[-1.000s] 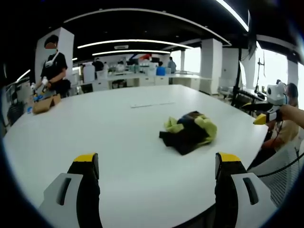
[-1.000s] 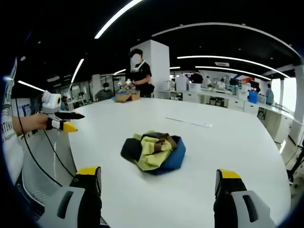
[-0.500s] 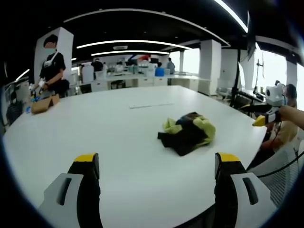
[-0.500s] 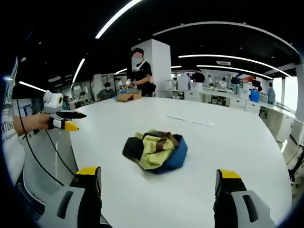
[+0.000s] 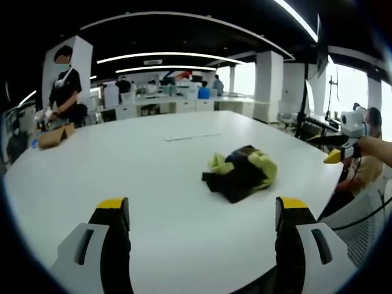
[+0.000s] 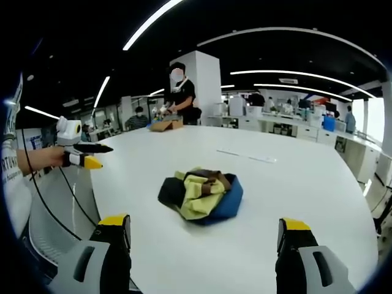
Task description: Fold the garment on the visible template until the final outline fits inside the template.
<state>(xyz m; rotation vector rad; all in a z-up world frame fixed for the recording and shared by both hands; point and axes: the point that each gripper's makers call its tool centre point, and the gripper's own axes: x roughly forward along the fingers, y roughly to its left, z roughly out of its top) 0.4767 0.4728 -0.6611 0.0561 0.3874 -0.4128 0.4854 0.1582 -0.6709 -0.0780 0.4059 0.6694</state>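
The garment [image 5: 240, 174] lies crumpled in a heap on the white table [image 5: 153, 165], near the edge where the person stands. The template is hard to make out; a faint strip [image 6: 245, 157] lies farther in. If a gripper pinches several layers at once, the heap may only drag. The left gripper [image 5: 199, 211] and right gripper [image 6: 199, 226] are wide open and hold nothing. A cardboard box [image 5: 51, 135] sits at the far edge, well apart, beside another person [image 6: 180, 98]; nothing blocks the way.

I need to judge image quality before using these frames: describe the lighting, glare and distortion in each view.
Left gripper view: fisheye bends the white table edge; bright windows at right wash out; the crumpled garment is sharp, with a soft shadow. Right gripper view: curved ceiling light strips, even light, mild sheen on the table; the garment is clear.
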